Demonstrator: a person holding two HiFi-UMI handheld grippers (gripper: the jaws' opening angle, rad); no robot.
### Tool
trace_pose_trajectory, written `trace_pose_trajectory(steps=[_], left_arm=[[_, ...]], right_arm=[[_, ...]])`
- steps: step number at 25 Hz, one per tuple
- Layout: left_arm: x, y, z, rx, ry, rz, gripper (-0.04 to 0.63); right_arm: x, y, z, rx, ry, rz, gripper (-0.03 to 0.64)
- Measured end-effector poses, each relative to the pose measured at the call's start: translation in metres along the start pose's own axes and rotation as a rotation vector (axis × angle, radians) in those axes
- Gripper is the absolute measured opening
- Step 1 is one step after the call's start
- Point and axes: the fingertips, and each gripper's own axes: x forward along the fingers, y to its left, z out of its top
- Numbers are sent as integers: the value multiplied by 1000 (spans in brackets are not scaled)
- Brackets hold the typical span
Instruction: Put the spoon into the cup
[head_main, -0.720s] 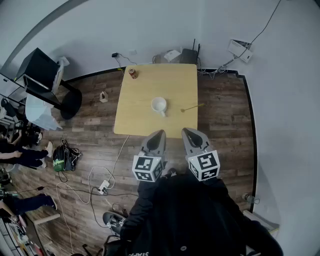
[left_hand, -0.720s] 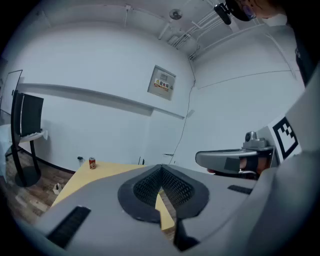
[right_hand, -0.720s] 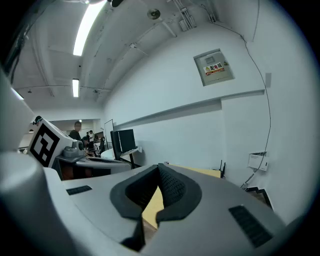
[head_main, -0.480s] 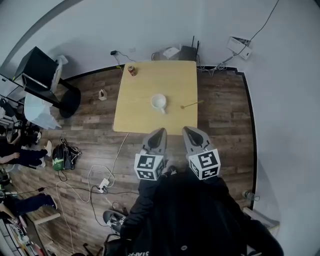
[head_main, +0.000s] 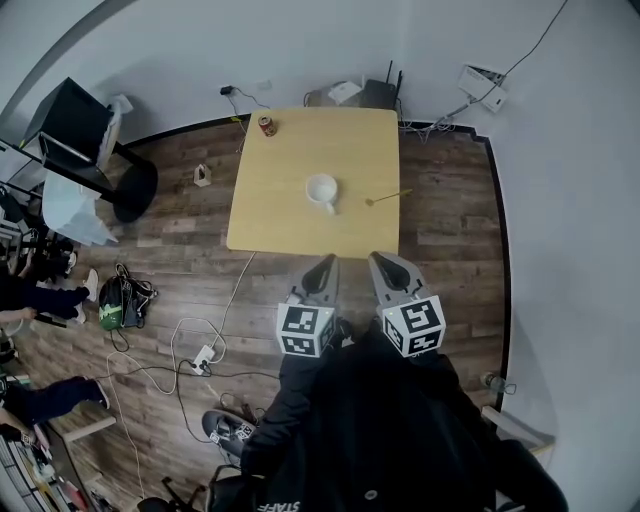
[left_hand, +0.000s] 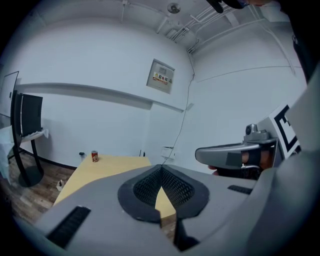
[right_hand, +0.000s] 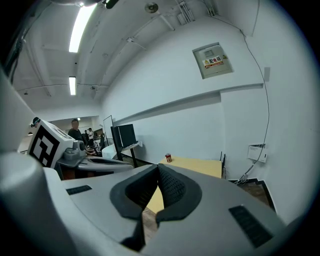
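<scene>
A white cup (head_main: 321, 190) stands near the middle of the yellow table (head_main: 280, 215), its handle toward me. A yellow-green spoon (head_main: 387, 197) lies on the tabletop to the cup's right, close to the table's right edge. Both grippers hover over the floor short of the table's near edge, well apart from cup and spoon. My left gripper (head_main: 325, 266) is shut with nothing in it, its pads meeting at the tip in the left gripper view (left_hand: 161, 167). My right gripper (head_main: 380, 262) is shut and empty too, seen closed in the right gripper view (right_hand: 158, 167).
A red can (head_main: 267, 125) stands at the table's far left corner. Boxes and a router (head_main: 378, 95) sit against the wall behind the table. Cables and a power strip (head_main: 203, 354) lie on the wood floor to the left. A black monitor stand (head_main: 90, 150) is at far left.
The view has shifted slightly: the table sits a little nearer the frame's top and both grippers sit a bit lower and to the right. Cup and spoon have not moved on the table.
</scene>
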Motion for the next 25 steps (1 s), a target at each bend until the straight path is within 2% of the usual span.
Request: trace_pose_trajectory(steps=[6, 14, 19, 25], left_arm=[[-8, 18, -29, -50, 51, 9, 34], [3, 29, -58, -103, 112, 16, 34], [40, 37, -59, -120, 123, 36, 34], [93, 59, -45, -120, 146, 70, 34]], right_arm=[[10, 5, -38, 49, 125, -24, 21], [13, -12, -65, 141, 167, -53, 21], [33, -46, -67, 207, 152, -34, 21], [77, -96, -63, 228, 179, -30, 21]])
